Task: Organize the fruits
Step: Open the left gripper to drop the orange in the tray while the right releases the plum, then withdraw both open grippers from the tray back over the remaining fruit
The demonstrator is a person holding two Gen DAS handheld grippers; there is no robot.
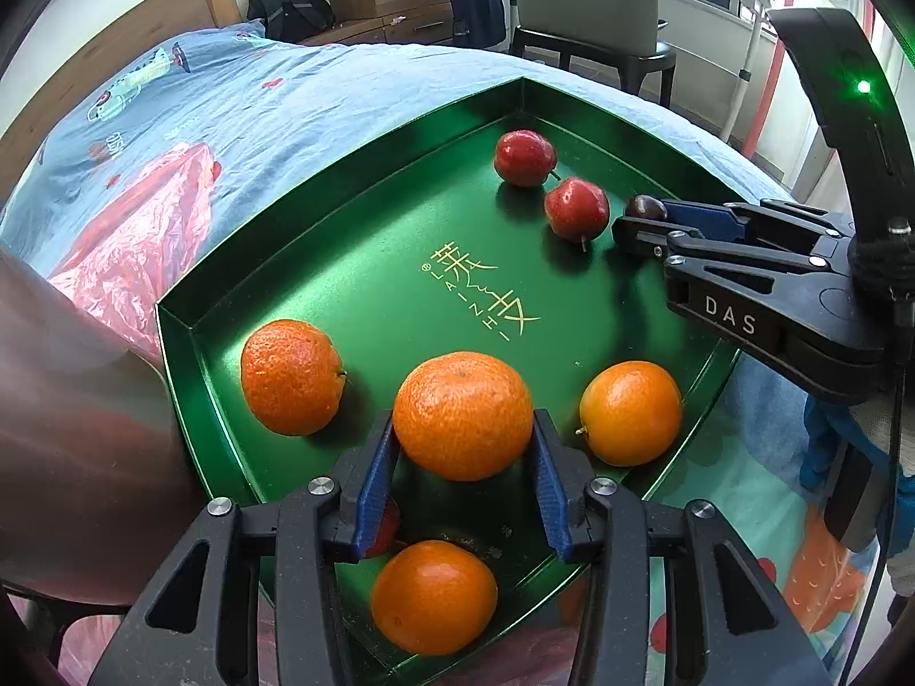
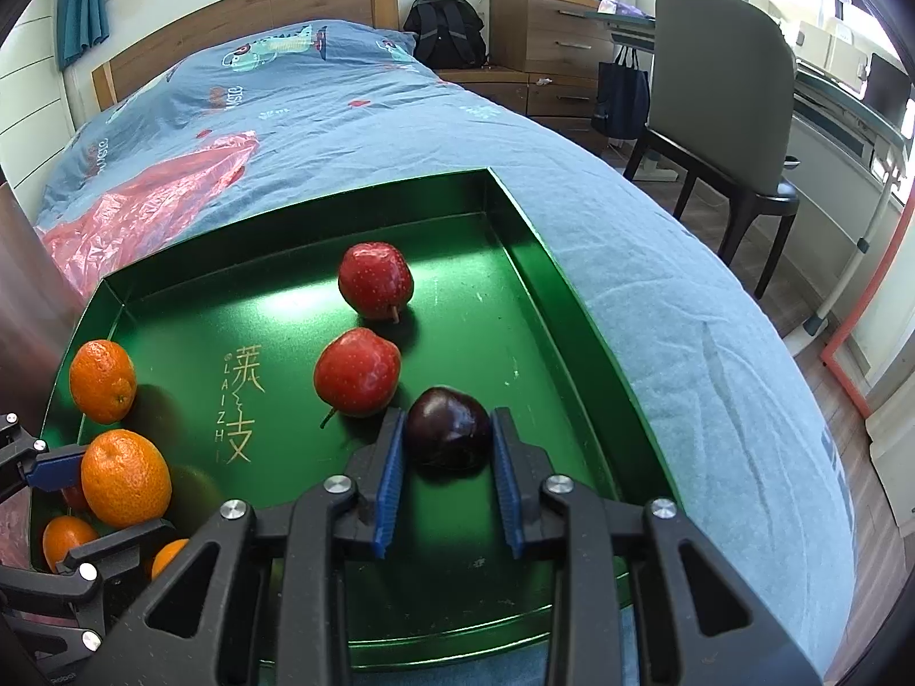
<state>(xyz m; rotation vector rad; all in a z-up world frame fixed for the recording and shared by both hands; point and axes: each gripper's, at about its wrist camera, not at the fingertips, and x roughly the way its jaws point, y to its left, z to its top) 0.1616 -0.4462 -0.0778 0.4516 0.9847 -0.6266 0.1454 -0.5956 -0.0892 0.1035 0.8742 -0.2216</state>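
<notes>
A: Left tongs (image 1: 464, 422) first: closed partway on a mandarin (image 1: 462, 414), blue pads against both flanks at its widest part. Apparently resting on the floor of the green tray (image 1: 171, 337), at 6 o'clock in the left wrist view.

B: And the right tongs (image 2: 447, 417)?

A: Straddling a dark plum (image 2: 449, 429) at 5 o'clock of the tray in the right wrist view. Holding nothing, by the look of it: pads a hair off the skin.

B: Handling?

A: Light, both. Loose, soft peel on the mandarin, so likely to dent under a hard squeeze; best taken gently round the middle, as now. Smooth, glossy skin on the plum: probably slippery, quick to roll and to bruise. Better gripped across the belly than at the stem end.

B: Rest of the tray?

A: A second mandarin (image 1: 291, 377) at 9 o'clock of the gripped one, a third mandarin (image 1: 629, 411) at 3, a fourth mandarin (image 1: 433, 594) at 6. Two red apples (image 1: 575, 208) at 1 o'clock, close together, the plum just beside the nearer one. Also a small red thing (image 1: 390, 523) half hidden behind the left pad; cannot tell what.

B: Under the tray?

A: The bed (image 2: 343, 103), with a red plastic bag (image 2: 143, 194) at 10 o'clock.
</notes>
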